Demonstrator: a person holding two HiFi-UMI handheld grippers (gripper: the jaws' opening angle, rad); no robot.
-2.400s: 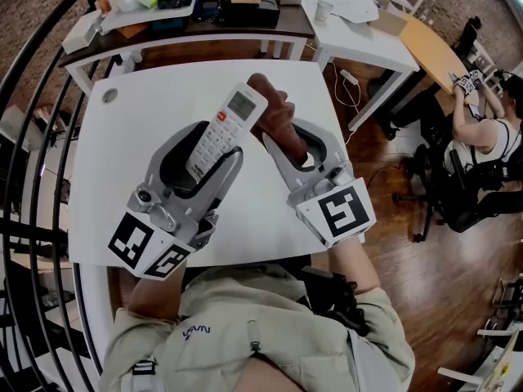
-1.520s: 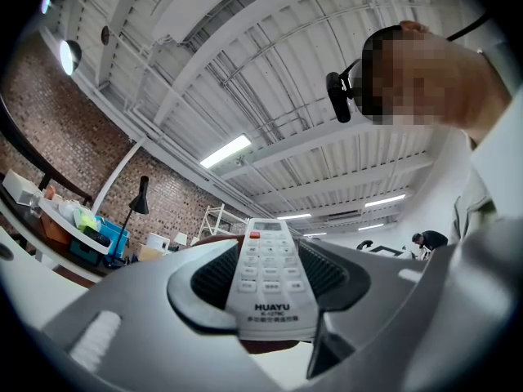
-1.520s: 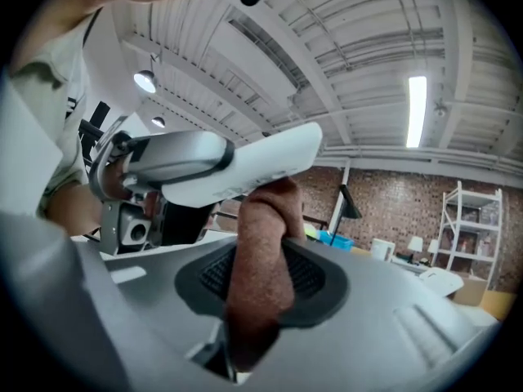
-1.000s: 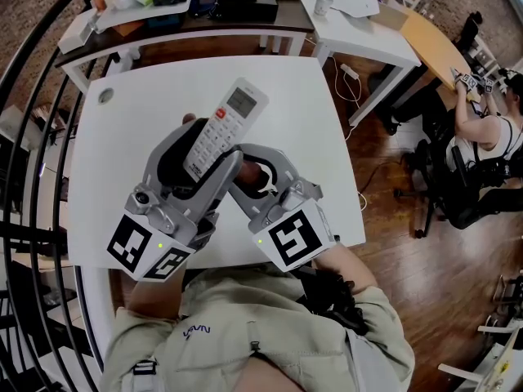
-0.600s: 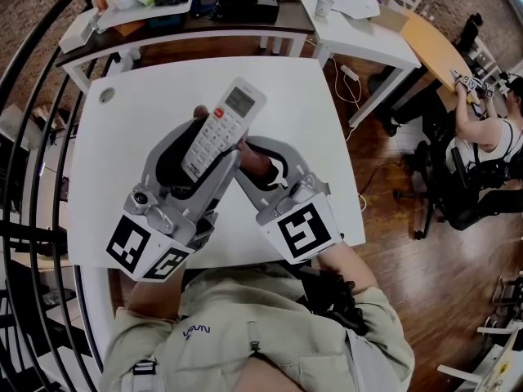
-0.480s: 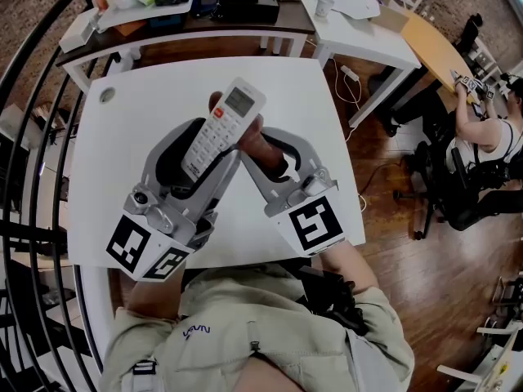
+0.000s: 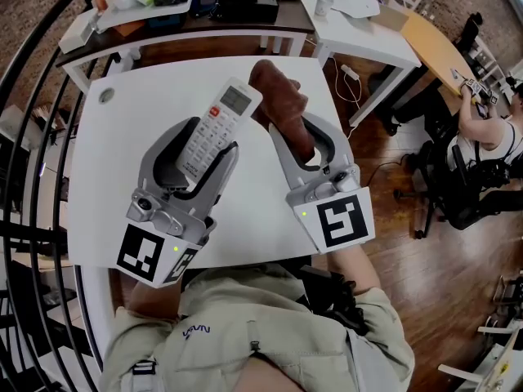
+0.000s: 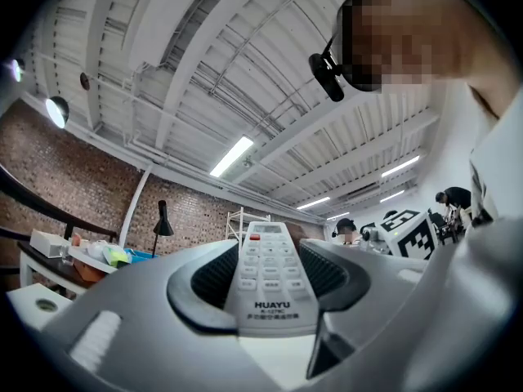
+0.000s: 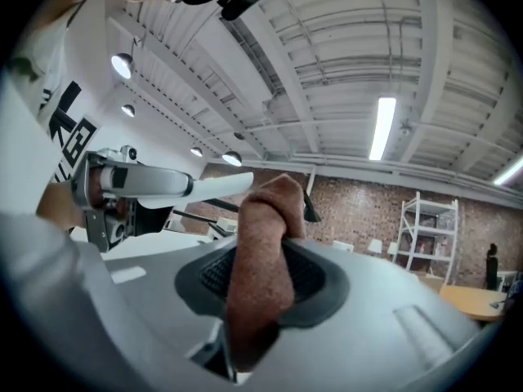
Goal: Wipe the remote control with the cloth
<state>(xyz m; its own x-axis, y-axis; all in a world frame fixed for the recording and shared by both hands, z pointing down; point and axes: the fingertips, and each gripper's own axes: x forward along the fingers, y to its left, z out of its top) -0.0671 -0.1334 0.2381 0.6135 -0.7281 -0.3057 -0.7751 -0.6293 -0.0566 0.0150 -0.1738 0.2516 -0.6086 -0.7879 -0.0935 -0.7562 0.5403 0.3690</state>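
My left gripper (image 7: 203, 143) is shut on a white remote control (image 7: 216, 122), holding it by its lower half above the white table (image 7: 114, 162). The remote's buttons and small screen face up. In the left gripper view the remote (image 8: 266, 269) lies between the jaws, red button at its far end. My right gripper (image 7: 299, 141) is shut on a brown cloth (image 7: 278, 98), which sticks out past the fingertips. The cloth's tip stands right beside the remote's screen end; I cannot tell whether they touch. The right gripper view shows the cloth (image 9: 261, 247) upright and the remote (image 9: 184, 184) at the left.
A dark side table (image 7: 188, 23) with trays and boxes stands behind the white table. A white desk (image 7: 359, 27) with papers is at the back right. A seated person (image 7: 486, 141) is at the far right. A black railing (image 7: 33, 104) curves along the left.
My right gripper has carried the cloth from beside the remote's lower half, under my left gripper, up and right to its screen end. The left gripper stayed put and rolled a little.
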